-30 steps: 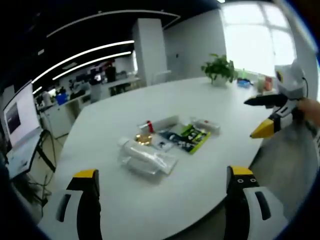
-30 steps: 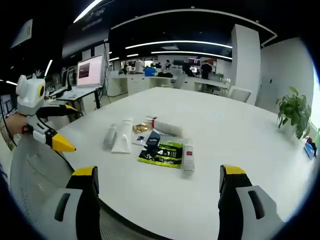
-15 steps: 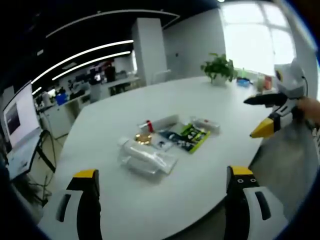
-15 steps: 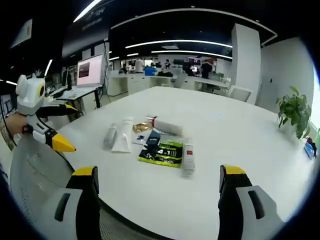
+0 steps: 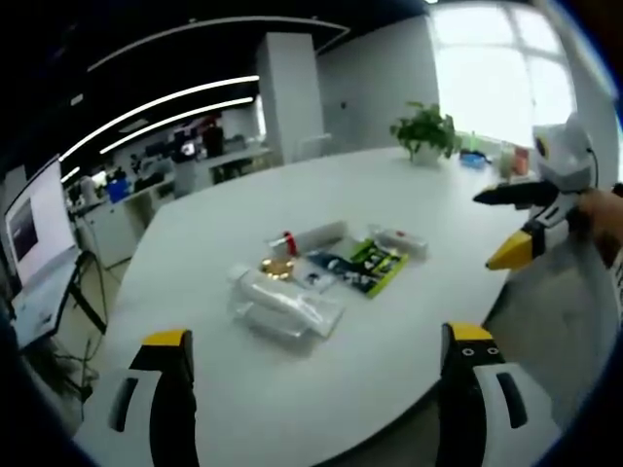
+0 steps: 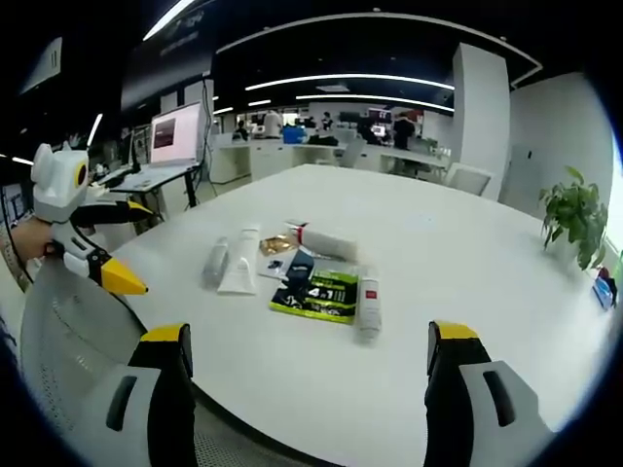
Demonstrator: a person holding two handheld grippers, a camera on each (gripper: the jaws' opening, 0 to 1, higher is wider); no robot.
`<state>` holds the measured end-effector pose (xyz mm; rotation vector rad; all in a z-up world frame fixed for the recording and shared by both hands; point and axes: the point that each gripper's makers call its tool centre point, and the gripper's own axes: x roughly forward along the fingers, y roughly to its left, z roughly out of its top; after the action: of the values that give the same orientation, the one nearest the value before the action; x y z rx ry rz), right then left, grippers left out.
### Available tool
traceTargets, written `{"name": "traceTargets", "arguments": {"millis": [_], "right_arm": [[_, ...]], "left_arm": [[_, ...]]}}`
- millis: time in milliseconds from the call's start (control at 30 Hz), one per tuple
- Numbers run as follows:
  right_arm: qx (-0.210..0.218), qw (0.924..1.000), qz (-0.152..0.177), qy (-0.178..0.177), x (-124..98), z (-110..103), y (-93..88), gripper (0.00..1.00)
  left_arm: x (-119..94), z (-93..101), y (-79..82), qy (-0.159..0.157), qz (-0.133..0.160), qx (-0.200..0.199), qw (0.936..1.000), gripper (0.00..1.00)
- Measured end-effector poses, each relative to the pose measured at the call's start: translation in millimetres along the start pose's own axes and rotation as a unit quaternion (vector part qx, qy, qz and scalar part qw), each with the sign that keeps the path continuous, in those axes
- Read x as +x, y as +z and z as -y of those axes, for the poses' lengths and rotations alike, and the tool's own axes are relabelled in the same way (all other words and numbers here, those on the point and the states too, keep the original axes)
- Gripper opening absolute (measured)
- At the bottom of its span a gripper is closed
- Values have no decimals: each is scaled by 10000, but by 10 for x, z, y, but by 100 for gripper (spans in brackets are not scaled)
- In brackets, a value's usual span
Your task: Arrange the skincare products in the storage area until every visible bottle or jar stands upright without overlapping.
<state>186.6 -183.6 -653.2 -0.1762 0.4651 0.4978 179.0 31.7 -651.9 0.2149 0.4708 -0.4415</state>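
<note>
Both jaw pairs stand wide apart and hold nothing: my left gripper [image 5: 316,399] and my right gripper [image 6: 302,394] hover short of the near edge of the white table [image 6: 467,263]. Skincare products lie flat in a loose cluster mid-table. Seen from the right gripper view: a grey tube [image 6: 215,263] beside a white tube [image 6: 239,263], a gold-lidded jar [image 6: 276,245], a white tube with a red cap [image 6: 321,240], a green-and-black packet [image 6: 317,296], and a white tube with a red label [image 6: 368,305] touching the packet's edge. A potted plant [image 6: 574,216] stands well apart.
</note>
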Motion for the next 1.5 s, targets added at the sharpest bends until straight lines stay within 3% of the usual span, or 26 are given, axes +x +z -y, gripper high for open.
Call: {"name": "traceTargets", "arguments": {"millis": [667,1033,1500], "right_arm": [[7,9999,7,136,21,-16,43,100],[-209,9994,76,276,105,0,211,100],[-577,9976,-61,388,278,188,369,100]], "left_arm": [[35,39,-35,-175,-155,-95,9997,99],[98,-9,34,-214,-62,-210,9995,99],[226,-107,109,-240,30,-238,9994,98]]}}
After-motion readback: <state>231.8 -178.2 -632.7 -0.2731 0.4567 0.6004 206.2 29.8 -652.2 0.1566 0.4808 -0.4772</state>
